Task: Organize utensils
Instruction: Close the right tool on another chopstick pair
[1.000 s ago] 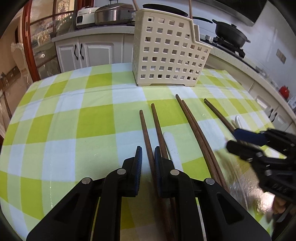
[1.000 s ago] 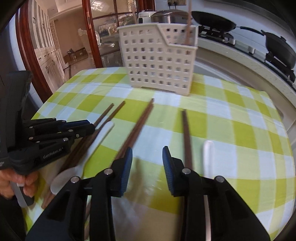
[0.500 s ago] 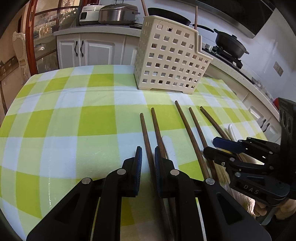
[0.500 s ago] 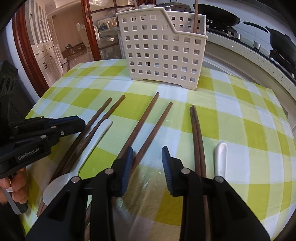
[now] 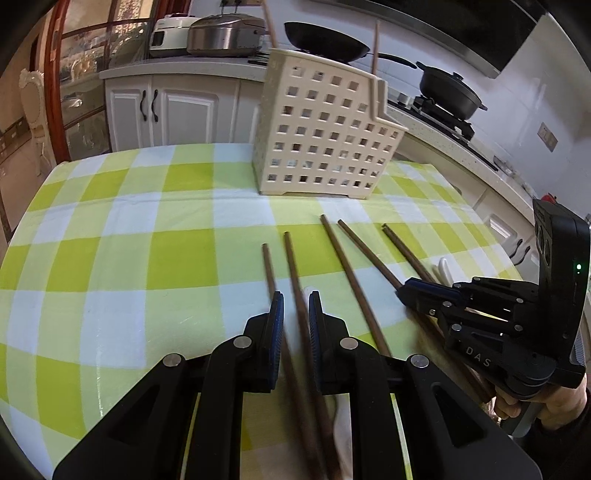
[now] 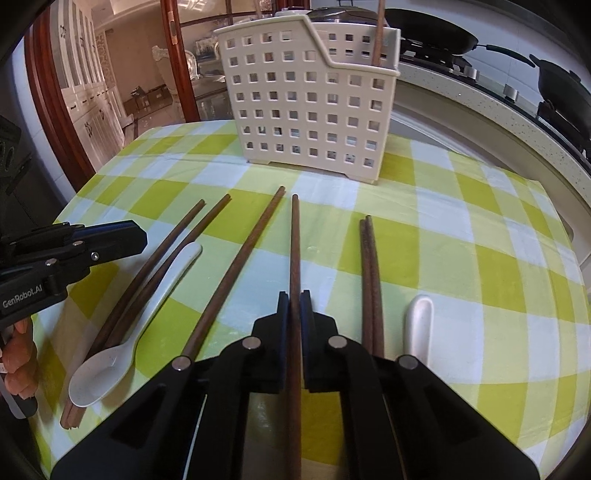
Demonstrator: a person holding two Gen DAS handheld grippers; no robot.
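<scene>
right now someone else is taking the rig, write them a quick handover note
Right gripper: shut on a single chopstick, which points toward the basket.
Left gripper: jaws a narrow gap apart around a chopstick of the left pair, not clamped as far as I can tell.
On the checked cloth: six chopsticks in all, counting those two, and two white spoons.
Done: at least one chopstick already stands in the basket.
Left: drop the held chopstick in the basket, then the other chopsticks and both spoons.
</scene>
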